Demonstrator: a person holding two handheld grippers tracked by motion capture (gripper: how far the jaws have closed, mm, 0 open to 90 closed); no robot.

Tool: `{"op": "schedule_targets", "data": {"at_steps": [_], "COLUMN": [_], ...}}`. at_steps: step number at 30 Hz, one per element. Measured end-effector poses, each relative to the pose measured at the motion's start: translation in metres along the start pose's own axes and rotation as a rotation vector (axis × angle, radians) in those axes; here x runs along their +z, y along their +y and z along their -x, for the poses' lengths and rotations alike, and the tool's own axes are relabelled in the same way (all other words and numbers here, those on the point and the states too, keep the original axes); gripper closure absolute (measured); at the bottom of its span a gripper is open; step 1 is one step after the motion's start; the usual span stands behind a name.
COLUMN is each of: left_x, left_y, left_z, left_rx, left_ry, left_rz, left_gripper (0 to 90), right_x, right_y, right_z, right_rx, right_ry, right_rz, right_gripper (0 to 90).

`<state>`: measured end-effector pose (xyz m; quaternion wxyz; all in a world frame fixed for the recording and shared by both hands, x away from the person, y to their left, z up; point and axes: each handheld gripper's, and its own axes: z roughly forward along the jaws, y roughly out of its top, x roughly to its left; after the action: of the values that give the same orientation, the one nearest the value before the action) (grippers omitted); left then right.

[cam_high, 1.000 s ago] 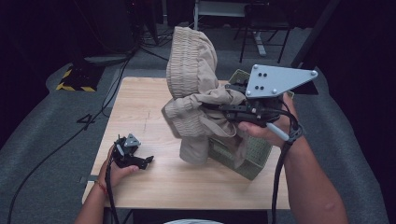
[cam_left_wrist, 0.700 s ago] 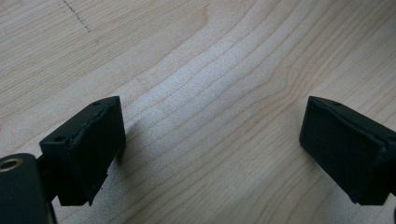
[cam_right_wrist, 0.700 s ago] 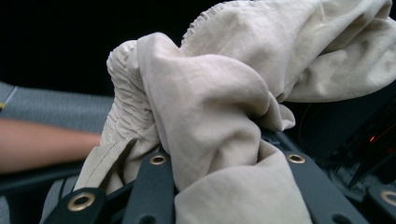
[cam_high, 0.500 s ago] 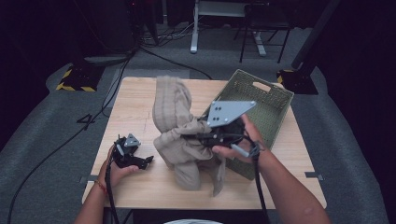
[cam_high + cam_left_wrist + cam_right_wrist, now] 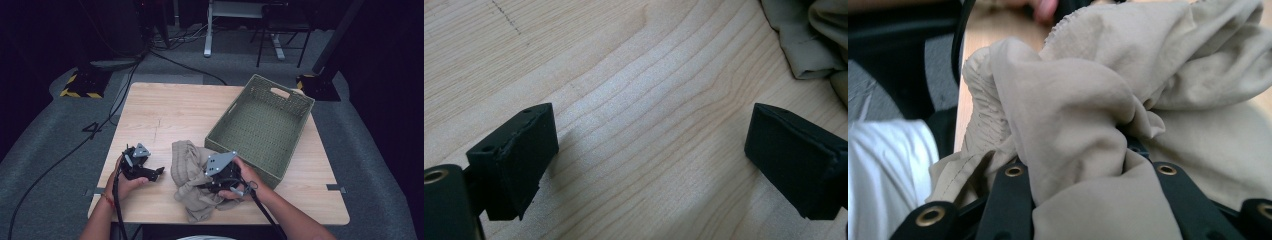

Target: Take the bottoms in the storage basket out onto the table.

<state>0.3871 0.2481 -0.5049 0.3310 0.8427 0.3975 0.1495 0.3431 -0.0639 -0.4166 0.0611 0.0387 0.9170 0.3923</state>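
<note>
the beige garment (image 5: 192, 182) lies crumpled on the near middle of the wooden table (image 5: 165, 112), just left of the green basket (image 5: 262, 125); the right gripper (image 5: 212, 186) pinches a thick bunch of its cloth, the fabric wedged between the jaws so the piece can be set down and arranged; the left gripper (image 5: 155, 172) rests on the table to the left, jaws spread and empty, apparently waiting to take a hem

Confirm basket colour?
Olive green, perforated weave; the basket shows best in the high view.
</note>
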Motion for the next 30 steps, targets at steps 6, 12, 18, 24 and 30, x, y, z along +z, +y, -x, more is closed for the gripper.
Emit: {"op": "schedule_targets", "data": {"at_steps": [6, 12, 18, 24, 30], "left_x": [0.0, 0.0, 0.0, 0.0, 0.0], "left_y": [0.0, 0.0, 0.0, 0.0, 0.0], "left_z": [0.0, 0.0, 0.0, 0.0, 0.001], "left_rx": [-0.001, 0.001, -0.004, -0.002, -0.003], "left_ry": [-0.002, -0.001, 0.0, 0.003, 0.004], "left_rz": [0.0, -0.001, 0.0, -0.001, 0.0], "left_gripper": [7.5, 7.6, 7.6, 7.6, 7.5], "right_x": [0.015, 0.025, 0.021, 0.014, -0.017], "right_y": [-0.013, -0.027, -0.04, -0.042, -0.031], "right_z": [0.001, 0.004, 0.005, 0.007, 0.009], "right_rx": [0.017, 0.032, 0.051, 0.053, 0.067], "right_ry": [0.015, 0.029, 0.042, -0.009, -0.111], "right_rz": [-0.027, -0.075, -0.103, -0.099, 0.014], "right_gripper": [67.4, 66.3, 64.6, 41.1, 22.5]}}
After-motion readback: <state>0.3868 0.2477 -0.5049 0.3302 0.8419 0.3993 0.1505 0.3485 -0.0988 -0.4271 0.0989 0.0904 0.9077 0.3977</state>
